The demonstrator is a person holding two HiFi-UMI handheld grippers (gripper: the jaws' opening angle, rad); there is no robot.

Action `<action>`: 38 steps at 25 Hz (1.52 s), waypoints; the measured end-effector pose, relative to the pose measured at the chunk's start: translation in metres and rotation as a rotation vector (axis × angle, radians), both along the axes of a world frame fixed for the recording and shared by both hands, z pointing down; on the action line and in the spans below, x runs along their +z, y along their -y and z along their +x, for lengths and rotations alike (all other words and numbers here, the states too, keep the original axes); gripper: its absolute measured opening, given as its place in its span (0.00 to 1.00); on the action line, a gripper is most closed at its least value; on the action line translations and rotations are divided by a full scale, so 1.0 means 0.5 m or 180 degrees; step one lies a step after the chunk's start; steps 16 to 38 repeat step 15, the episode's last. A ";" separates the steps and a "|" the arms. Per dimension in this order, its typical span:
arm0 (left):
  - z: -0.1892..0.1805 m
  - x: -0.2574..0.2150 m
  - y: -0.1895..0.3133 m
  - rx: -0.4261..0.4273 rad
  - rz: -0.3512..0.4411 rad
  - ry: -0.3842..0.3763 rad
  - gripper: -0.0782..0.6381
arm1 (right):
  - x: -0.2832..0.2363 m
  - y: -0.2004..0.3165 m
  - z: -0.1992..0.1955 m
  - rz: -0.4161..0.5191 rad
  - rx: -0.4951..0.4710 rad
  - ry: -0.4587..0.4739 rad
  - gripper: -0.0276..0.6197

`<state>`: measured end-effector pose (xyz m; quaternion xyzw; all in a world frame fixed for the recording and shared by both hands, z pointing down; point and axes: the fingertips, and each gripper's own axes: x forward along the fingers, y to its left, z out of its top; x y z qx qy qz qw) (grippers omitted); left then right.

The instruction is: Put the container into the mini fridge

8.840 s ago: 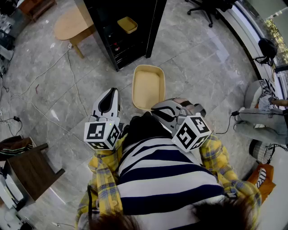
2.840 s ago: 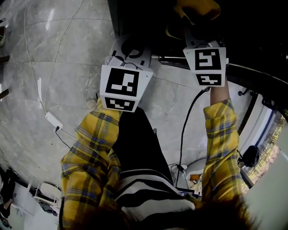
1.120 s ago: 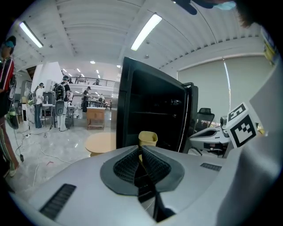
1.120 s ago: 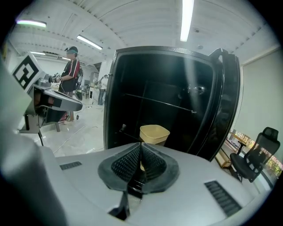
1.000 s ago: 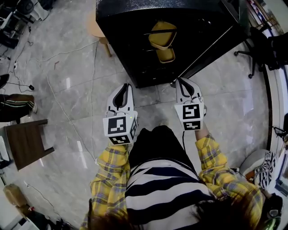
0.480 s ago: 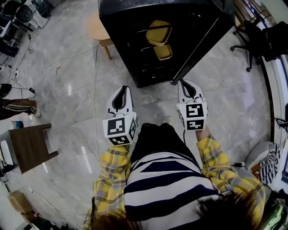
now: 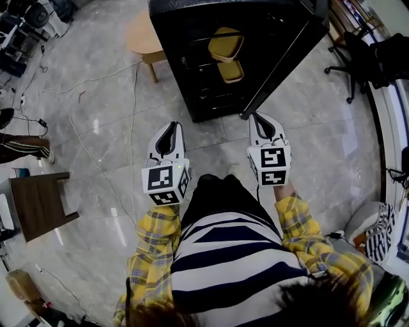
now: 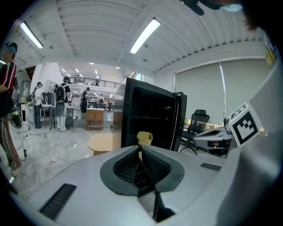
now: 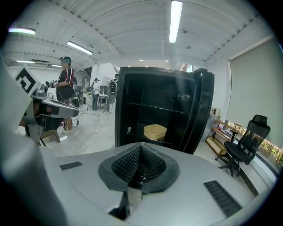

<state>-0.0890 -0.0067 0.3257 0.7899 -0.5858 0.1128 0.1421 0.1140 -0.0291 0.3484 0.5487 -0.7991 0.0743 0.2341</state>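
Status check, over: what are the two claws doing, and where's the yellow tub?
Left gripper shut, empty. Right gripper shut, empty. Container on a shelf inside mini fridge, door open. No obstacle seen ahead.

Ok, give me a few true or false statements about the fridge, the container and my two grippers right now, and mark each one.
1. The mini fridge has its door open. True.
2. The right gripper is holding the yellow container. False: its jaws are together on nothing, and the container sits on a shelf inside the fridge.
3. The left gripper has its jaws together, with nothing between them. True.
4. The yellow container lies on the floor in front of the fridge. False: it is inside the fridge, and both grippers are held back from the opening.
5. A light wooden table stands beside the fridge. True.
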 end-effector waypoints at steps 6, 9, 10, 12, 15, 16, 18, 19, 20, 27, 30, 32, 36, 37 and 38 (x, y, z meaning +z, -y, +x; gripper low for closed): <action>0.009 -0.004 -0.016 0.0023 -0.0009 -0.0090 0.16 | -0.016 -0.012 -0.009 -0.0006 -0.0042 0.0025 0.08; 0.016 -0.005 -0.021 0.0037 -0.0018 -0.0134 0.16 | -0.019 -0.012 -0.007 0.0010 -0.0063 -0.0018 0.08; 0.017 -0.004 -0.022 0.0043 -0.0021 -0.0135 0.16 | -0.021 -0.013 -0.008 0.0014 -0.0072 -0.0022 0.08; 0.017 -0.004 -0.023 0.0045 -0.0028 -0.0142 0.16 | -0.025 -0.012 -0.011 0.0018 -0.0087 -0.0020 0.08; 0.013 -0.007 -0.018 0.0040 -0.0035 -0.0155 0.16 | -0.029 -0.007 -0.014 0.0014 -0.0104 -0.0008 0.08; 0.013 -0.007 -0.018 0.0040 -0.0035 -0.0155 0.16 | -0.029 -0.007 -0.014 0.0014 -0.0104 -0.0008 0.08; 0.013 -0.007 -0.018 0.0040 -0.0035 -0.0155 0.16 | -0.029 -0.007 -0.014 0.0014 -0.0104 -0.0008 0.08; 0.013 -0.007 -0.018 0.0040 -0.0035 -0.0155 0.16 | -0.029 -0.007 -0.014 0.0014 -0.0104 -0.0008 0.08; 0.013 -0.007 -0.018 0.0040 -0.0035 -0.0155 0.16 | -0.029 -0.007 -0.014 0.0014 -0.0104 -0.0008 0.08; 0.013 -0.007 -0.018 0.0040 -0.0035 -0.0155 0.16 | -0.029 -0.007 -0.014 0.0014 -0.0104 -0.0008 0.08; 0.013 -0.007 -0.018 0.0040 -0.0035 -0.0155 0.16 | -0.029 -0.007 -0.014 0.0014 -0.0104 -0.0008 0.08; 0.013 -0.007 -0.018 0.0040 -0.0035 -0.0155 0.16 | -0.029 -0.007 -0.014 0.0014 -0.0104 -0.0008 0.08; 0.013 -0.007 -0.018 0.0040 -0.0035 -0.0155 0.16 | -0.029 -0.007 -0.014 0.0014 -0.0104 -0.0008 0.08; 0.013 -0.007 -0.018 0.0040 -0.0035 -0.0155 0.16 | -0.029 -0.007 -0.014 0.0014 -0.0104 -0.0008 0.08; 0.013 -0.007 -0.018 0.0040 -0.0035 -0.0155 0.16 | -0.029 -0.007 -0.014 0.0014 -0.0104 -0.0008 0.08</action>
